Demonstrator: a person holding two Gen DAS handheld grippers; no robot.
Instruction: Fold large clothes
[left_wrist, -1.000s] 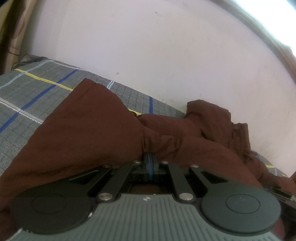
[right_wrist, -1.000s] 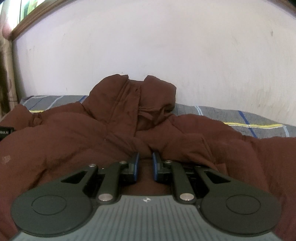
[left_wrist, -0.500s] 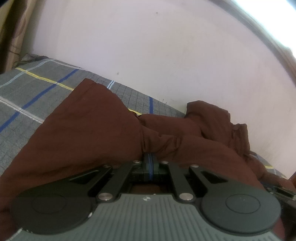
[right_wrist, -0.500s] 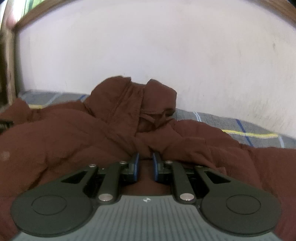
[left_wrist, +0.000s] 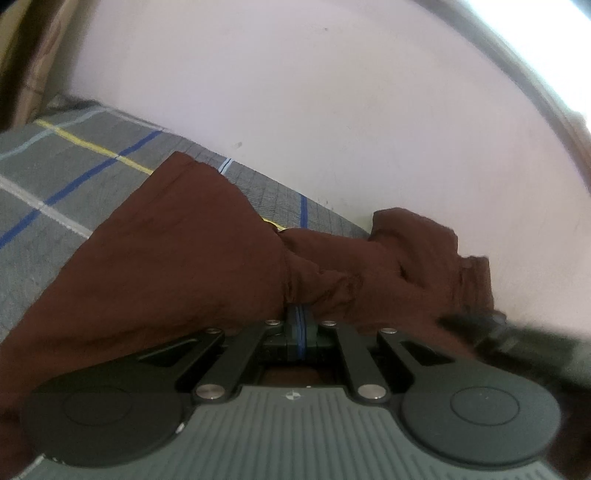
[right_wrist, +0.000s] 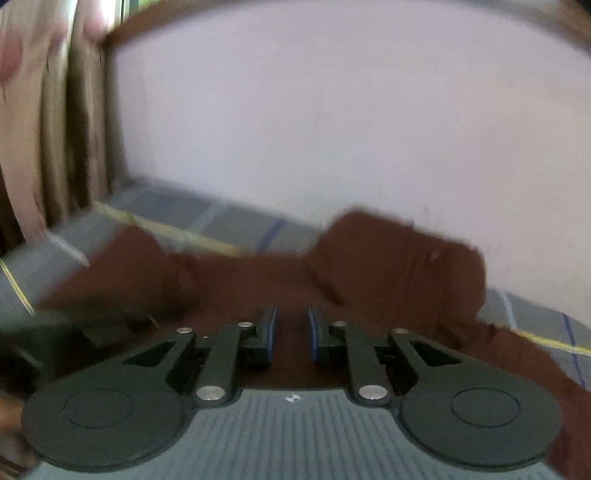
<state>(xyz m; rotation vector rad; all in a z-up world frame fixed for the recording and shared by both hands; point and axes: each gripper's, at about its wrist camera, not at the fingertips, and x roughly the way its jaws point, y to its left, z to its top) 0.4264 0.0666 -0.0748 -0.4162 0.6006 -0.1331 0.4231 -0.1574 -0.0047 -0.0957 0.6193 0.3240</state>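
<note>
A large brown garment (left_wrist: 177, 258) lies rumpled on a grey checked bedsheet (left_wrist: 55, 166) against the wall. My left gripper (left_wrist: 300, 312) is shut on a bunched fold of it, with cloth gathered right at the fingertips. In the right wrist view, which is blurred by motion, the same brown garment (right_wrist: 388, 266) spreads under and ahead of my right gripper (right_wrist: 291, 325). Its blue pads stand a narrow gap apart with brown cloth filling the gap. The right gripper's dark body (left_wrist: 517, 339) shows blurred at the right edge of the left wrist view, close beside my left one.
A pale wall (left_wrist: 295, 92) runs along the far side of the bed. A bright window frame (left_wrist: 535, 55) curves at the upper right. Tan curtains (right_wrist: 55, 129) hang at the left. Bare bedsheet (right_wrist: 229, 221) lies left of the garment.
The right gripper has swung left and up, rolling; its view is now blurred and shows the curtains. It now looms in the left wrist view. The left gripper has kept its hold in place.
</note>
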